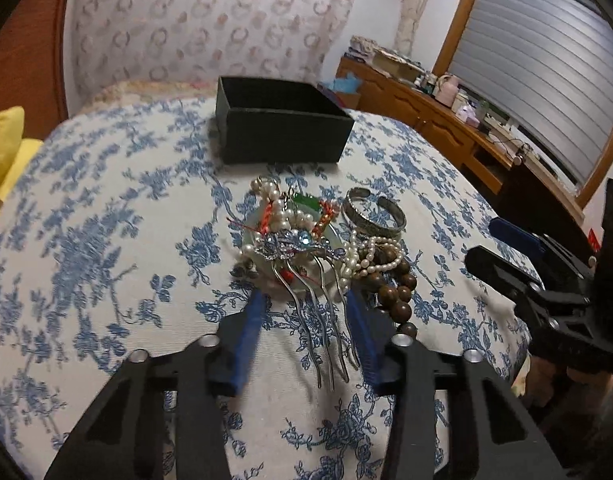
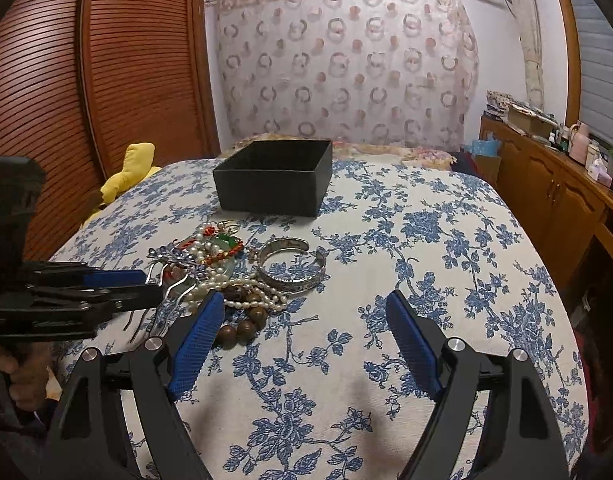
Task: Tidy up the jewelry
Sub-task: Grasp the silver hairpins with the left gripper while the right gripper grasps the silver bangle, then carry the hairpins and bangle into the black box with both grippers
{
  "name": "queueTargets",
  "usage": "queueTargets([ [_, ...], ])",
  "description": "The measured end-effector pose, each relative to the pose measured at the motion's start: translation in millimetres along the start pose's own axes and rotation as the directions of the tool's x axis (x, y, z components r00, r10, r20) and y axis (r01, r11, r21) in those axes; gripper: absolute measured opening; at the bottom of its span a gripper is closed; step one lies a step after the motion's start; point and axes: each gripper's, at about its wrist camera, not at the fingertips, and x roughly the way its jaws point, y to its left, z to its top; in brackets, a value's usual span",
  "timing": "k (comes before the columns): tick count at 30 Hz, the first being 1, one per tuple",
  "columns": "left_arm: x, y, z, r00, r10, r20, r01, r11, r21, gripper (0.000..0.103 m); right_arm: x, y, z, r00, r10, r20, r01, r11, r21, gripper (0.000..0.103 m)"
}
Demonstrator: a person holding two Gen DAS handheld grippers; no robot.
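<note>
A pile of jewelry lies on the blue-flowered bedspread: a blue jewelled hair comb point(image 1: 302, 256) with long metal prongs, pearl strands point(image 1: 370, 258), a silver cuff bangle point(image 1: 373, 213), brown wooden beads point(image 1: 398, 292) and a green-and-red piece point(image 1: 306, 205). An open black box point(image 1: 280, 120) stands behind the pile. My left gripper point(image 1: 304, 300) is open, its blue fingers on either side of the comb's prongs. My right gripper point(image 2: 302, 300) is open and empty, just right of the pile point(image 2: 226, 268); the cuff point(image 2: 291, 266) and the box point(image 2: 275, 174) lie ahead of it.
A yellow cloth point(image 2: 126, 174) lies at the bed's left edge by a wooden slatted wardrobe point(image 2: 106, 80). A wooden cabinet point(image 2: 554, 188) with clutter runs along the right wall. A patterned curtain point(image 2: 346, 64) hangs behind the bed.
</note>
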Motion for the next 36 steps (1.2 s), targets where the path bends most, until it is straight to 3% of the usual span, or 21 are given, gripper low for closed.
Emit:
queueTargets([
  [4,6,3,0,1.000,-0.021,-0.020,0.021,0.999,-0.025,0.036,-1,1,1,1.000,-0.004,0.004,0.004,1.000,-0.006,0.085],
  [7,10,4,1,0.998,-0.051,-0.032,0.050,0.998,-0.045,0.020,0,1,1,1.000,-0.004,0.002,0.004,1.000,-0.007,0.085],
  [10,7,6,-1,0.997,-0.075,-0.014,0.074,0.996,-0.054,0.013,3,2,2,1.000,0.001,-0.008,-0.001,1.000,-0.016,0.085],
  [12,2,7,-1,0.995,-0.101,-0.003,0.101,0.993,-0.063,0.001,8,3,4,1.000,0.016,-0.021,-0.016,0.999,-0.029,0.085],
  [15,-5,4,-2,0.995,-0.097,0.013,0.097,0.994,-0.044,0.001,16,4,7,0.998,0.042,-0.045,-0.044,0.998,-0.047,0.083],
  [23,-20,7,3,0.991,-0.116,0.060,0.118,0.992,-0.037,0.001,45,1,22,0.986,0.115,-0.122,-0.123,0.990,-0.062,0.051],
  [30,-29,13,12,0.994,-0.066,0.088,0.067,0.998,-0.004,0.001,70,5,38,0.970,0.168,-0.178,-0.185,0.979,-0.082,0.039],
  [32,-28,14,13,0.994,-0.053,0.091,0.053,0.999,0.001,0.001,77,8,40,0.962,0.182,-0.201,-0.201,0.977,-0.076,0.028],
  [36,-27,19,15,0.994,-0.045,0.095,0.045,0.999,-0.002,0.001,97,15,42,0.950,0.186,-0.252,-0.209,0.976,-0.066,0.020],
])
